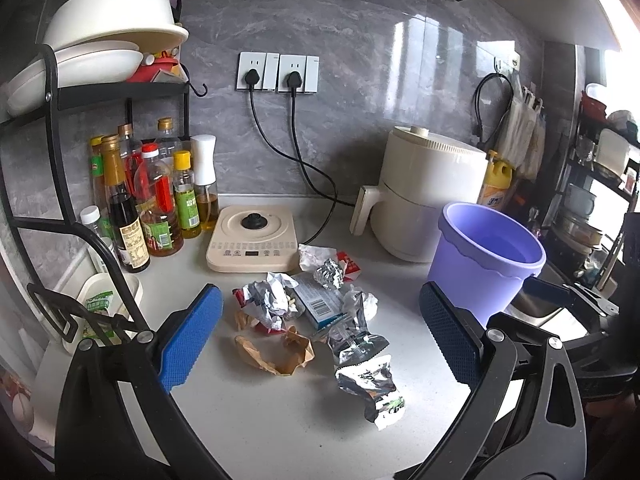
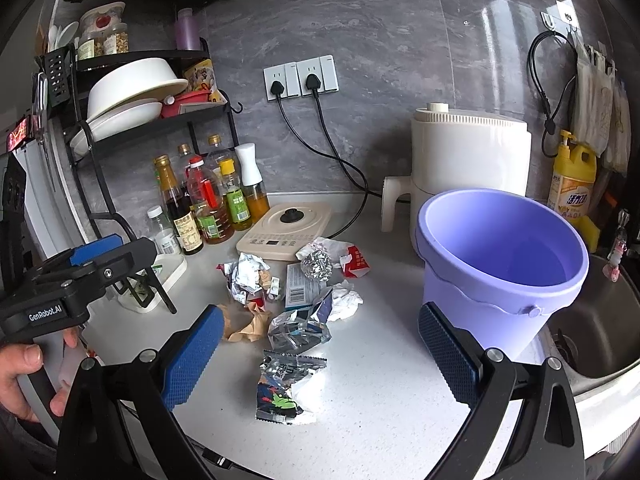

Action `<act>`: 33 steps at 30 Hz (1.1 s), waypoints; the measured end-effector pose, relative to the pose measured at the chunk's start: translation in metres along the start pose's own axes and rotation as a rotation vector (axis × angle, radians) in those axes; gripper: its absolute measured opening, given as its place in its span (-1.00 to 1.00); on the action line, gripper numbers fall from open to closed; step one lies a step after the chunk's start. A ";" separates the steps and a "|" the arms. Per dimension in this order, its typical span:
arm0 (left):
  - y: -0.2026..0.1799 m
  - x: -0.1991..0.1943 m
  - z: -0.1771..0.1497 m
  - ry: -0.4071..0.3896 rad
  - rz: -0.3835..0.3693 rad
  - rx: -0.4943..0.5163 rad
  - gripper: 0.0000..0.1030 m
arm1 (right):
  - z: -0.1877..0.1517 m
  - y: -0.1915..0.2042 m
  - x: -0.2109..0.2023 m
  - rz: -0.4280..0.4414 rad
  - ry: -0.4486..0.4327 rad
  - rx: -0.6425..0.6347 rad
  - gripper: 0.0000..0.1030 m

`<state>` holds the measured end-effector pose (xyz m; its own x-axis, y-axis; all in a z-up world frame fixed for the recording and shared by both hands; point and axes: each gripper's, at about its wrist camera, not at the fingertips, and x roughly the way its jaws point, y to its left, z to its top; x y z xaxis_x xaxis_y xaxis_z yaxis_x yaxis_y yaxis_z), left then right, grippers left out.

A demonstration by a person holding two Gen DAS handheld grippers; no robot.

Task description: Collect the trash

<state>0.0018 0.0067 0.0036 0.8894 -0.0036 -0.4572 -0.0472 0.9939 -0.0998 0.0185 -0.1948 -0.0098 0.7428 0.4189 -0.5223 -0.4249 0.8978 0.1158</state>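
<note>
Both grippers, left gripper [image 1: 320, 332] and right gripper [image 2: 320, 354], hover with jaws spread wide and empty. Crumpled foil and paper trash [image 1: 308, 312] lies heaped on the white countertop [image 1: 280, 412], just beside the empty lilac plastic bucket [image 2: 500, 256], probably set close for short drops.

A cream induction cooker [image 1: 253, 239] sits on the white countertop [image 1: 280, 412] against the grey wall. To its left stands a cluster of oil and sauce bottles [image 1: 154, 196] under a black rack holding white bowls [image 1: 116, 28]. Above the cooker, two black plugs sit in the wall sockets [image 1: 278, 73]. To its right stands a cream air fryer [image 1: 430, 196], with a yellow detergent bottle [image 2: 572, 184] beyond it and a steel sink [image 2: 596, 328] further right.
</note>
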 end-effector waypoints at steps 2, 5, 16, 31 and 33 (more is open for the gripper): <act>0.000 0.000 0.000 0.000 0.000 0.000 0.89 | 0.000 0.000 0.000 -0.001 0.000 0.000 0.85; 0.000 0.000 0.000 0.004 0.009 -0.001 0.89 | 0.000 0.000 0.000 -0.003 0.000 0.003 0.85; -0.001 -0.002 -0.001 0.007 0.018 0.002 0.89 | -0.002 0.000 -0.002 0.001 0.004 0.012 0.85; 0.000 -0.002 -0.004 0.014 0.025 -0.003 0.89 | -0.003 -0.003 -0.004 -0.009 0.004 0.029 0.85; 0.001 -0.002 -0.004 0.015 0.027 -0.003 0.89 | -0.002 -0.005 -0.002 -0.003 0.009 0.045 0.85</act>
<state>-0.0014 0.0069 0.0008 0.8807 0.0212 -0.4732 -0.0723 0.9933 -0.0902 0.0181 -0.2004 -0.0116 0.7393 0.4152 -0.5301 -0.3987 0.9043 0.1523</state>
